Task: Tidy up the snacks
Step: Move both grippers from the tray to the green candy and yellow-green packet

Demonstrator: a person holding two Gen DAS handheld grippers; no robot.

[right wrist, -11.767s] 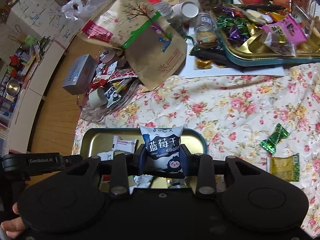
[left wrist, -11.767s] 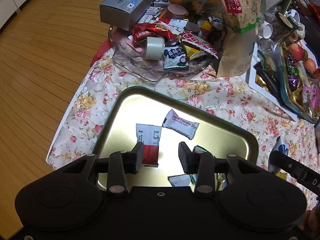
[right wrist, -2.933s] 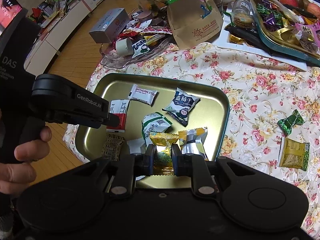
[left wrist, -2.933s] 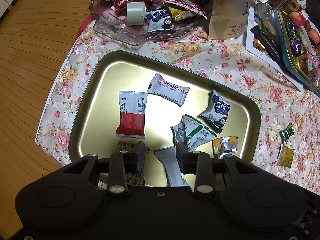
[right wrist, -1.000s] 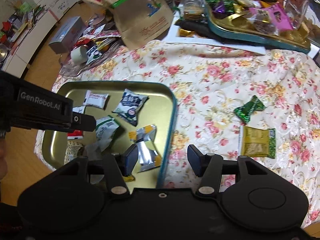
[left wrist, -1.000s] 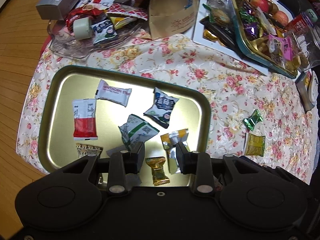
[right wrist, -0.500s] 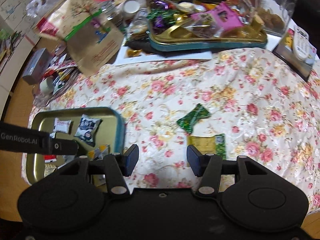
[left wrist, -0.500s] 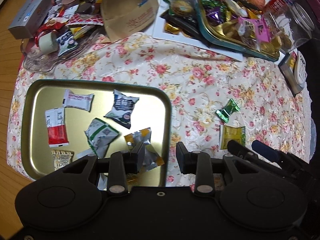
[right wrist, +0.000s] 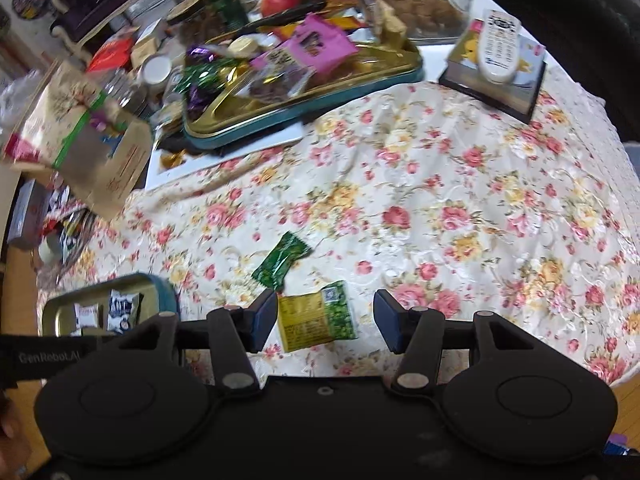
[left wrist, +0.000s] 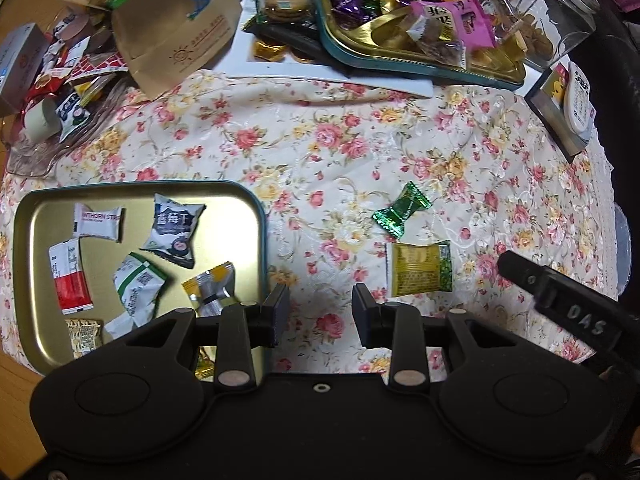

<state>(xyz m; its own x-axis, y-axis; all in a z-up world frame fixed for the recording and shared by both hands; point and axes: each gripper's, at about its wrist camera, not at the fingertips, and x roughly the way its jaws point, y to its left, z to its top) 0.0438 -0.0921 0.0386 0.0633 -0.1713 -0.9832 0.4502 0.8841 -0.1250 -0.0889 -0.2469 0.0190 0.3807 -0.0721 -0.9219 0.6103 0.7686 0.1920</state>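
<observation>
Black left gripper point(left wrist: 320, 312) points steeply down over the floral tablecloth point(left wrist: 340, 152), jaws apart, nothing between them; its left finger overlaps the right rim of the gold tray point(left wrist: 262, 240). Tray holds several wrapped snacks, incl. a blueberry packet point(left wrist: 174, 228) and a red-white packet point(left wrist: 70, 280). Right gripper point(right wrist: 326, 322) also tilts steeply down, jaws wide, not gripping; the yellow-green packet point(right wrist: 316, 320) lies flat on the cloth below the gap, nearer the left finger. Green twist candy point(right wrist: 282, 260) sits just beyond it, apart. Farther back: second tray point(right wrist: 304, 114) piled with sweets, brown paper bag point(right wrist: 80, 136), remote point(right wrist: 498, 48) on a box.
</observation>
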